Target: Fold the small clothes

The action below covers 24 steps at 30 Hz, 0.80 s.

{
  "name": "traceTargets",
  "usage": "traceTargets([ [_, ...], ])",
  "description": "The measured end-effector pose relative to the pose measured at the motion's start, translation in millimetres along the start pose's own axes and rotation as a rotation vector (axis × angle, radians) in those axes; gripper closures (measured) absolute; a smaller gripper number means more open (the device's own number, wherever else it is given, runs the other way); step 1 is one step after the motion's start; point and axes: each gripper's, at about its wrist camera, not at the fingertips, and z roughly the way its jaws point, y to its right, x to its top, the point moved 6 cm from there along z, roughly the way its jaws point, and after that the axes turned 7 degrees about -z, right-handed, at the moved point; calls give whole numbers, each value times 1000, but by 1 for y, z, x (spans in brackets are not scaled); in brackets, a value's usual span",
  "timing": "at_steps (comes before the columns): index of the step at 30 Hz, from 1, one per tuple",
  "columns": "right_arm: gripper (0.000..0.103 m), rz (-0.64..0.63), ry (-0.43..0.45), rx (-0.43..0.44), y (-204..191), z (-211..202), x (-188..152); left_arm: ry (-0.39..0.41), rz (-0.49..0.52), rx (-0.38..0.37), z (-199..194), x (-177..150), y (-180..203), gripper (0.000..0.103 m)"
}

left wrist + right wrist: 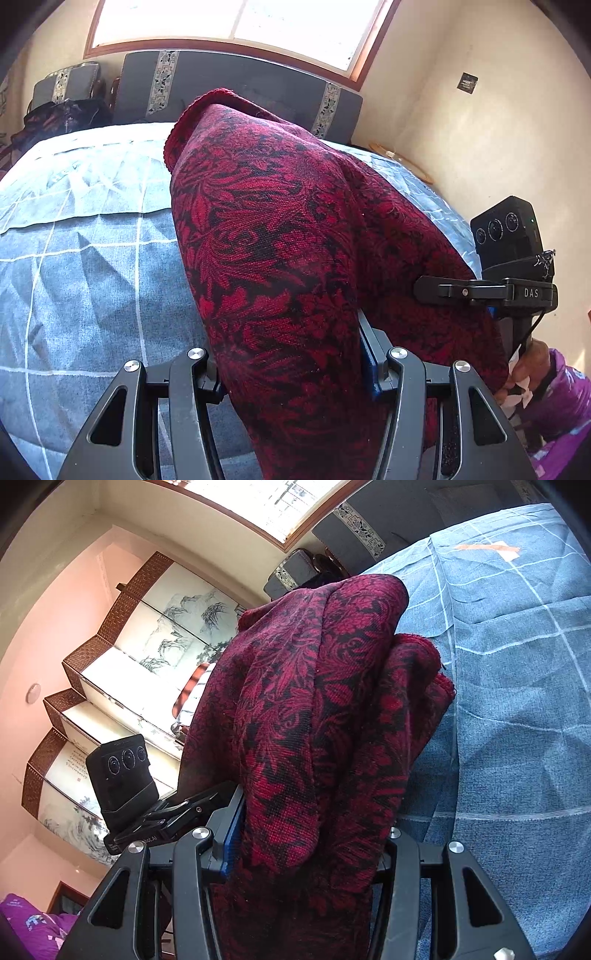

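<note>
A red and black floral knit garment [280,236] hangs bunched between both grippers, lifted above the bed. My left gripper [295,362] is shut on the garment; the cloth drapes over and hides its fingertips. My right gripper [306,834] is shut on the same garment [317,709], which falls in thick folds over its fingers. The right gripper's body and camera [509,258] show at the right of the left wrist view. The left gripper's body [125,775] shows at the left of the right wrist view.
The bed has a blue checked cover [81,266], also in the right wrist view [517,686]. A grey headboard [236,85] stands under a window [236,22]. A painted folding screen [122,672] stands at the left. The person's purple sleeve [565,398] is at the lower right.
</note>
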Motion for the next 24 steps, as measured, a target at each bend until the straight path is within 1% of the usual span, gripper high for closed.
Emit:
traceTargets([
  [6,56,10,-3,-13,5,1,-4,-1,23,31,3,-2,6,49],
  [14,56,-20,-14,-58,5,6,-6,6,31,69,8,-7,9,47],
  [16,54,-27,-16,-68,6,8,-8,13,43,86,9,-9,9,47],
  [19,52,-22,-16,-73,7,9,-7,29,46,108,9,-11,10,45],
  [24,47,-20,-15,-87,8,12,-8,67,34,150,8,-14,8,37],
])
